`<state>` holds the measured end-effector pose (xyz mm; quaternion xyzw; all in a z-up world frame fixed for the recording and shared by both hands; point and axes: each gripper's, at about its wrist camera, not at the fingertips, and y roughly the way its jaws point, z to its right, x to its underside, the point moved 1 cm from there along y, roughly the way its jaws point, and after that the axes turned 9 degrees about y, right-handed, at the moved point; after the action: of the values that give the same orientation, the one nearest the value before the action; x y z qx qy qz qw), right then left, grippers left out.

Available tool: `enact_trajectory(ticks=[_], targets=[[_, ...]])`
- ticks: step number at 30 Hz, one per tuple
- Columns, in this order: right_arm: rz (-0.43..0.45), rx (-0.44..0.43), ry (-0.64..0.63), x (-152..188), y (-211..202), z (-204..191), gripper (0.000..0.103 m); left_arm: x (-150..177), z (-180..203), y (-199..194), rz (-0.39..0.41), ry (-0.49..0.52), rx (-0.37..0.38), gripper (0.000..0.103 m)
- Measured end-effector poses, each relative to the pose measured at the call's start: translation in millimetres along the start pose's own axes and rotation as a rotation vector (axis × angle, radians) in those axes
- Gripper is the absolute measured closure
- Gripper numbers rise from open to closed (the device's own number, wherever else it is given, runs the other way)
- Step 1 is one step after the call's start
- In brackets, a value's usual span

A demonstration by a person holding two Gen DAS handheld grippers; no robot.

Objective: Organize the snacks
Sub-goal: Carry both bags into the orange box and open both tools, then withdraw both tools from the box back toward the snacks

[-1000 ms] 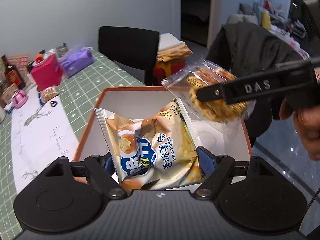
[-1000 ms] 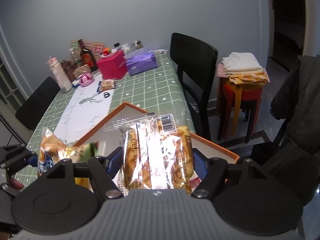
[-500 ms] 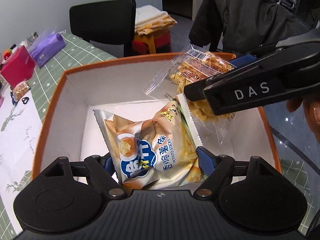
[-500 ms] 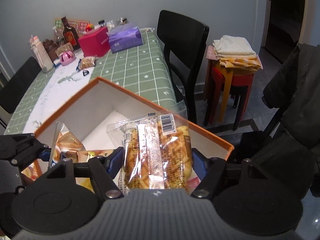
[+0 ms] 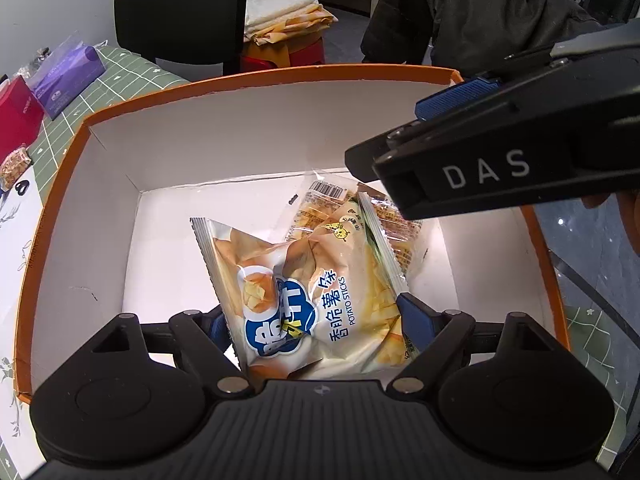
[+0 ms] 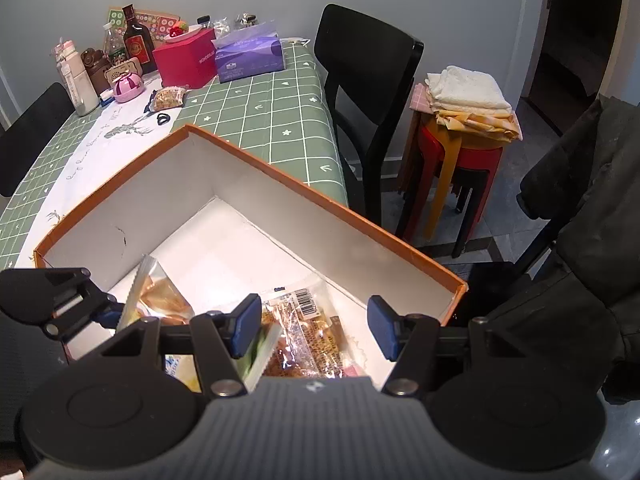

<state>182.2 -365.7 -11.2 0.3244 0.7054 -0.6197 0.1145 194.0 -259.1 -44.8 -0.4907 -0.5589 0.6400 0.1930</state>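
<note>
Both tongs [image 5: 316, 316] [image 6: 314, 326] spread, angled down

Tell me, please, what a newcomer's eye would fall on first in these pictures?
The orange-rimmed white box fills both views. In it a potato sticks bag sits between the jaws of the left gripper, which have just been opening, and a clear snack packet lies half under the bag. The right gripper, its jaws just closing on nothing, hovers above that packet.
</note>
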Motion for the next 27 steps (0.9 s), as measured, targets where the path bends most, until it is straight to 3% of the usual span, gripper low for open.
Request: enact_trajectory(ticks=[7, 17, 23, 27], targets=[[0.013, 0.002, 0.005, 0.5, -6.2, 0.2, 0.045, -0.4, -6.8, -7.2, 0.034, -0.076, 0.037, 0.0], [0.026, 0.015, 0.002, 2.6, -10.9, 2.5, 0.045, 7.5, -20.0, -39.3, 0.124, -0.114, 0.016, 0.0], [0.056, 0.006, -0.007, 5.8, -20.3, -1.4, 0.041, 27.3, -34.5, -77.3, 0.206, -0.186, 0.028, 0.0], [0.083, -0.012, -0.033, 8.7, -30.2, -8.4, 0.041, 48.8, -42.5, -100.6, 0.241, -0.236, 0.074, 0.0]])
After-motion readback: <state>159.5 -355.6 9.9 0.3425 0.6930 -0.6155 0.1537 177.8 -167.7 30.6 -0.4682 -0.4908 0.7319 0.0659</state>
